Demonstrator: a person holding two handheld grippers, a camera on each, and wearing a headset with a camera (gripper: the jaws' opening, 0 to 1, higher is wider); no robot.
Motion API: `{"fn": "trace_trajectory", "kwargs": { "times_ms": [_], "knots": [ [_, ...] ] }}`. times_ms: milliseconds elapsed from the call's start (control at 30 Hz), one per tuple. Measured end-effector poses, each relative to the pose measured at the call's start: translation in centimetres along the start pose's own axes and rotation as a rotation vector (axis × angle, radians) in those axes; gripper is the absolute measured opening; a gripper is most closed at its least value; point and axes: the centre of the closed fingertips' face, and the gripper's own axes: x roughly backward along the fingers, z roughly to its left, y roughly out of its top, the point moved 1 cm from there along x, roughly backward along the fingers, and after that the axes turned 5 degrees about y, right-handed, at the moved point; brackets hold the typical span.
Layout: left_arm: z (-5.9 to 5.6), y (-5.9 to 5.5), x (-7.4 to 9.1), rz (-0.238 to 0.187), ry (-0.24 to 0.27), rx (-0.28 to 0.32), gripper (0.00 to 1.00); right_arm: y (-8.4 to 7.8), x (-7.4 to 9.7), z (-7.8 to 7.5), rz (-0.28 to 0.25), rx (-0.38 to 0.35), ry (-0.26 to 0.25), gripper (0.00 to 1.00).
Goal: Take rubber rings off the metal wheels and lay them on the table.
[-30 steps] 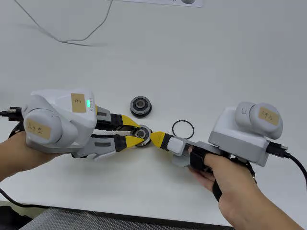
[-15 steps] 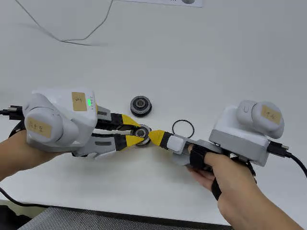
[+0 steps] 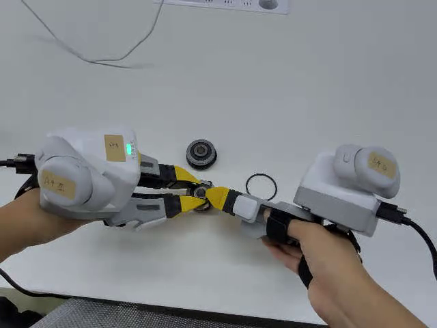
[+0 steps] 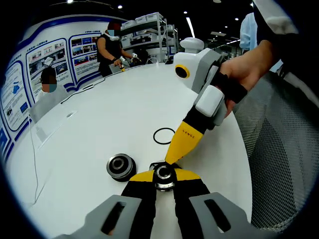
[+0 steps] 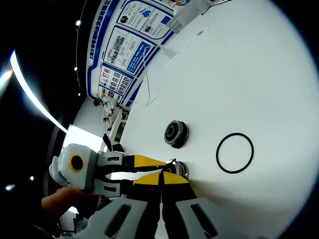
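My left gripper (image 3: 198, 193) is shut on a small metal wheel (image 4: 163, 175), pinched between its yellow fingertips just above the table. My right gripper (image 3: 216, 197) comes in from the right, its yellow tips closed on the black rubber ring (image 4: 155, 165) at the wheel's rim. In the right gripper view the jaws (image 5: 162, 178) stand together against the wheel (image 5: 180, 170). A second wheel (image 3: 201, 153), with its ring on, lies behind them. One loose rubber ring (image 3: 261, 185) lies flat on the table.
The white table (image 3: 307, 89) stretches away bare behind the wheels. A grey cable (image 3: 102, 58) trails at the far left. A power strip (image 3: 232, 4) sits at the far edge. People stand at another bench (image 4: 112, 47) far off.
My right gripper's tips have pushed a little to the left, tighter against the held wheel. The left gripper and the things on the table keep their places.
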Motion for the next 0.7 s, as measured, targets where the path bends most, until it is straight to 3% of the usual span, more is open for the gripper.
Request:
{"fn": "trace_trajectory", "kwargs": {
  "times_ms": [67,367,700],
  "knots": [
    [0.01,-0.01,-0.01,0.0,0.0,-0.001,0.13,-0.25,-0.17,0.1,0.019,0.032,-0.008,0.0],
    [0.14,-0.18,-0.08,0.002,0.005,-0.008,0.13,0.18,0.21,0.42,0.004,0.026,0.001,0.0],
    [0.23,-0.33,-0.12,0.002,0.018,-0.014,0.13,0.29,0.48,0.26,-0.037,-0.052,0.003,0.01]
  ]
}}
